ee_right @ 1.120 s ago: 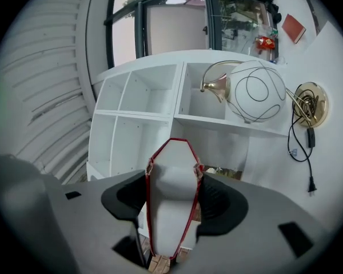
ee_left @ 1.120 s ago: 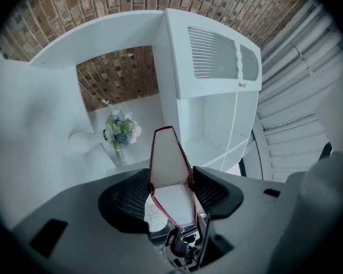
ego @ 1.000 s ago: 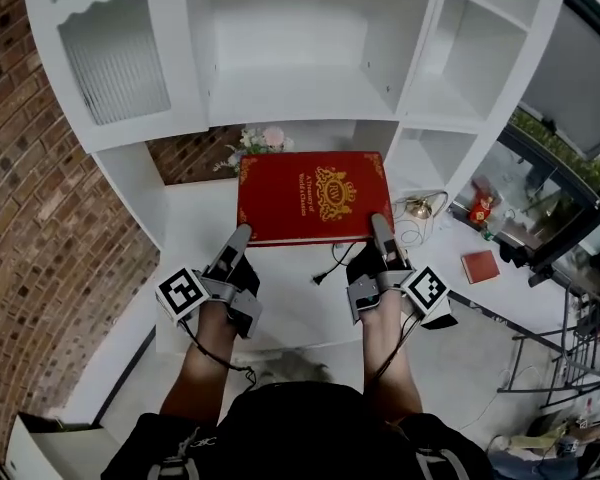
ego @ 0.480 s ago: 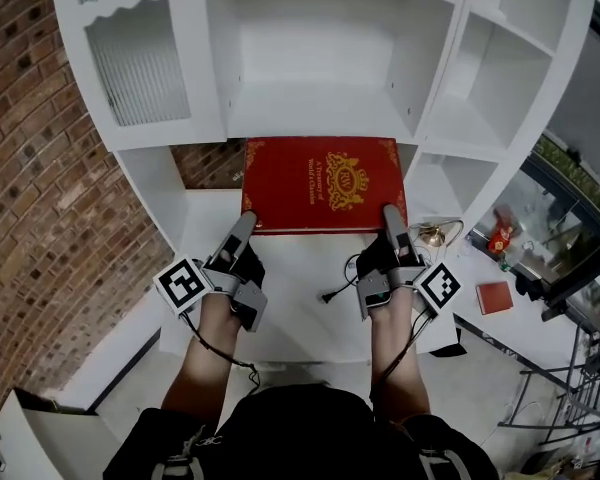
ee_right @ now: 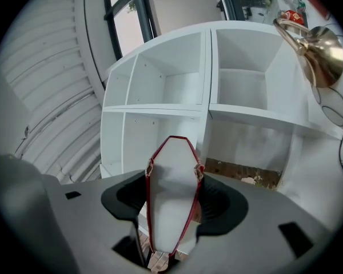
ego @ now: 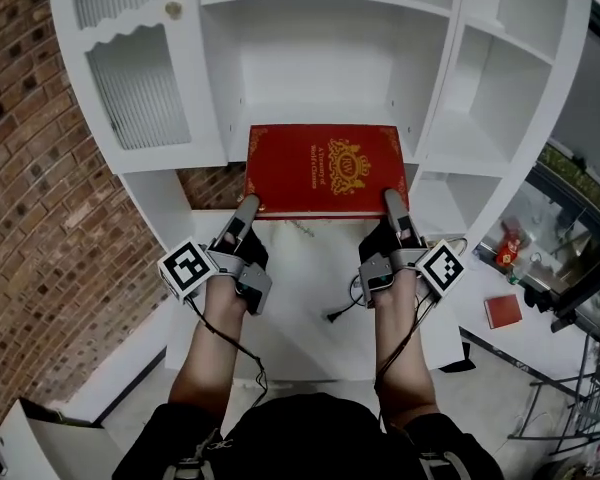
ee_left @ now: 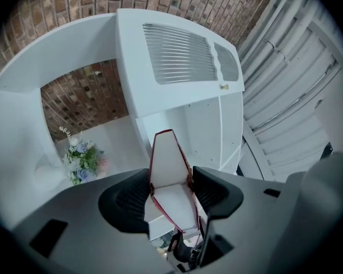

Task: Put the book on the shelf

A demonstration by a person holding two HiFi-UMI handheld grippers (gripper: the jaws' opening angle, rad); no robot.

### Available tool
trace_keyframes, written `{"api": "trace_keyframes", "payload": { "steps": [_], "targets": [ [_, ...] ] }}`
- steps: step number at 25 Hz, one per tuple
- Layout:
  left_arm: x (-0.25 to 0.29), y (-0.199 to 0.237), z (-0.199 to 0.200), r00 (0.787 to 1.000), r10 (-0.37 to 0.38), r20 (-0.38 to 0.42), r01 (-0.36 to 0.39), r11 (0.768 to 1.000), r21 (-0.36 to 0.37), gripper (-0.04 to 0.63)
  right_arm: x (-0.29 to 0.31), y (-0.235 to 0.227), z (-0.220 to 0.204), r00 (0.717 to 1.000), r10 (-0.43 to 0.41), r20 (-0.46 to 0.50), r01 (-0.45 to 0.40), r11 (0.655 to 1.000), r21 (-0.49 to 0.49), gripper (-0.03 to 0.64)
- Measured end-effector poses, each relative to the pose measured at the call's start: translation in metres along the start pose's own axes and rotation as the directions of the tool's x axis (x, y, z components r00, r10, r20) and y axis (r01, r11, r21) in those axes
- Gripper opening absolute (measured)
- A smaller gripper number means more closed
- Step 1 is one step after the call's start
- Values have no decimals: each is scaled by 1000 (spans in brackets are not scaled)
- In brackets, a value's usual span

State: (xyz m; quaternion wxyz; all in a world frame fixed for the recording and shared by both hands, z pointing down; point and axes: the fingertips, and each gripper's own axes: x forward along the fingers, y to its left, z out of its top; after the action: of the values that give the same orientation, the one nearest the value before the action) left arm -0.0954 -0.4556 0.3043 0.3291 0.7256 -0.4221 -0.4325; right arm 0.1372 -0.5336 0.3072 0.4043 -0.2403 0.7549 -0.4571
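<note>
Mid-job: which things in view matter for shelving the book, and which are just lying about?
In the job:
- large red hardcover book with gold crest, gripped by left gripper and right gripper
- white cubby shelf unit

Lying about:
- small red booklet
- small bunch of pastel flowers
- shiny brass bell-shaped ornament
- black cable

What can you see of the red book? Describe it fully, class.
The red book is a hardcover with gold crest, title and corner ornaments; its page edges look white. It is held roughly flat, cover up, before the middle opening of the white shelf, the left gripper and the right gripper shut on its near edge.
</note>
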Motion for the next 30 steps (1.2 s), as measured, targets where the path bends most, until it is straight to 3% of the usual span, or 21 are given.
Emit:
{"api": "trace_keyframes", "payload": {
  "steps": [10, 18, 21, 23, 26, 28, 30],
  "targets": [
    [42, 21, 23, 998, 63, 24, -64, 997, 45, 249, 47, -13, 17, 1000, -29, 1, 29, 1000, -2, 274],
    [62, 27, 44, 995, 75, 71, -84, 988, 130, 249, 76, -21, 20, 1000, -19, -12, 19, 1000, -16, 279],
    [68, 26, 50, 992, 82, 92, -99, 976, 195, 249, 86, -22, 25, 999, -53, 9, 53, 995, -81, 292],
    [72, 21, 54, 990, 87, 109, -115, 952, 284, 245, 89, -20, 34, 995, -87, 47, 94, 976, -198, 316],
    [77, 12, 61, 986, 100, 134, -149, 887, 437, 241, 92, -11, 44, 988, -114, 107, 148, 905, -399, 344],
    [81, 10, 63, 985, 107, 139, -164, 840, 518, 242, 94, -5, 49, 983, -119, 138, 174, 835, -522, 352],
    [84, 6, 64, 983, 113, 147, -180, 776, 604, 242, 96, 3, 52, 980, -115, 164, 195, 737, -647, 353]
  ]
}}
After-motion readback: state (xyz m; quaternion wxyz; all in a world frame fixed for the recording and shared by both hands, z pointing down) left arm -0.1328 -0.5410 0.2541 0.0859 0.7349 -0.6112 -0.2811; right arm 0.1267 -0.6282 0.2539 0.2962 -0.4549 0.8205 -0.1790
